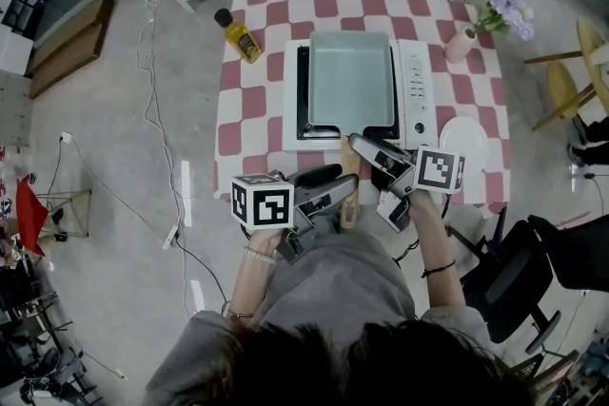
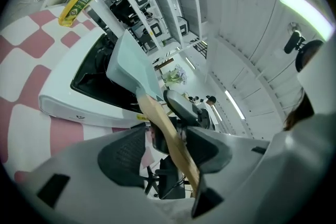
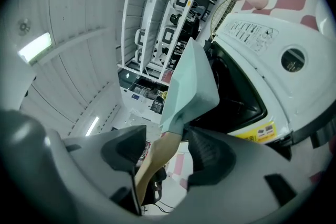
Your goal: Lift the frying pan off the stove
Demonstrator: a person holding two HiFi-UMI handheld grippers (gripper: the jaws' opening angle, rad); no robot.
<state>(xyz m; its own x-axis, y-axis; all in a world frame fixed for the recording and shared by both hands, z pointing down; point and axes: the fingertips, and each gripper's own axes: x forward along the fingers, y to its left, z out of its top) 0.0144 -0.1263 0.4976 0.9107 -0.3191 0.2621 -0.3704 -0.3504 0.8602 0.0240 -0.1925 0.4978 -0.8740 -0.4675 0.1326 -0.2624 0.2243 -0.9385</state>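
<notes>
Left gripper [image 2: 164, 147] and right gripper [image 3: 168, 150], both open, straddle the light wooden handle [image 1: 350, 207] of the pale green rectangular frying pan [image 1: 350, 81] ahead, poised to clamp.

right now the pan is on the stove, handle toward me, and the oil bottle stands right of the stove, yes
Not quite: the head view shows the oil bottle left of the stove. The pan is on the stove, handle toward you.
</notes>
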